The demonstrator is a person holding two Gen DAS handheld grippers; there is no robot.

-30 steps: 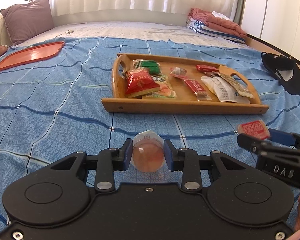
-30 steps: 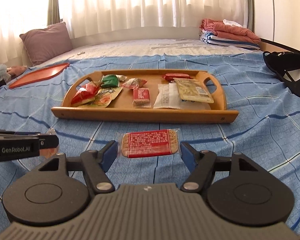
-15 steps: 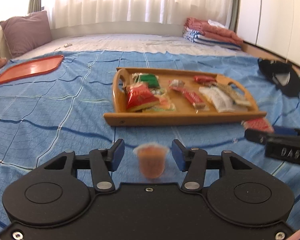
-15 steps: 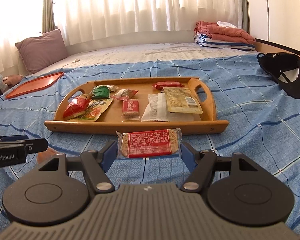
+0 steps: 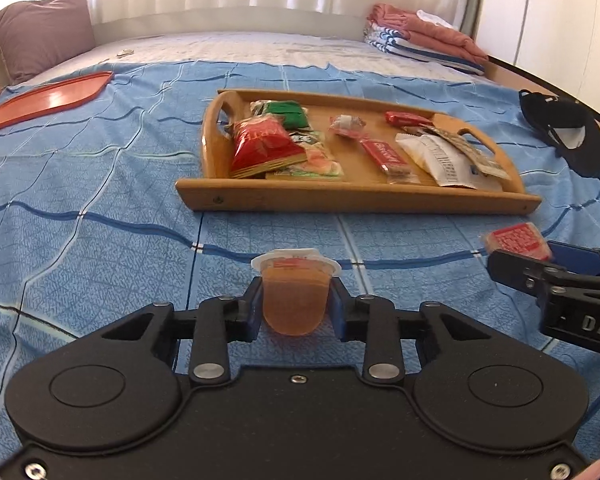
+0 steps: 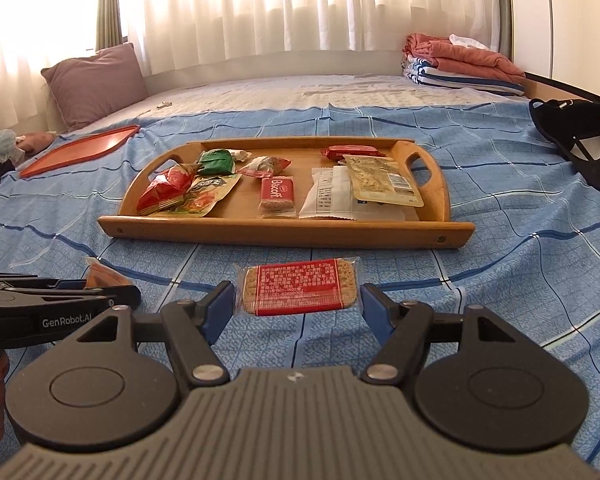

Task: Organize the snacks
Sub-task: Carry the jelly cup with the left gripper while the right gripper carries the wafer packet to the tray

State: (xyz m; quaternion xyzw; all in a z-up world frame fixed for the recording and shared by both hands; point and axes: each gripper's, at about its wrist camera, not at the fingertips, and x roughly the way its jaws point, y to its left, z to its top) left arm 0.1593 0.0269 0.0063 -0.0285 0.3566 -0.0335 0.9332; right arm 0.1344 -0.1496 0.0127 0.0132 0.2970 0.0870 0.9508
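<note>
**Two grips, two ways to drop**

My left gripper (image 5: 296,306) pinches the jelly cup (image 5: 294,292) low on its rounded body; I judge it could squirt out if I tilt. My right gripper (image 6: 298,308) has its jaws half spread at the cracker pack's (image 6: 298,286) ends, but I cannot tell whether they press on it; a loose hold could drop it. Both are short of the tray (image 6: 284,234). Count: one tray, about eight packets on it, one cup, one pack.

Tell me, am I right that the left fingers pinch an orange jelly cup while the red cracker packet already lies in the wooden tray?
Not quite. The cracker packet sits between the right gripper's fingers, short of the wooden tray, as the right wrist view shows. The left gripper does pinch the jelly cup.
</note>
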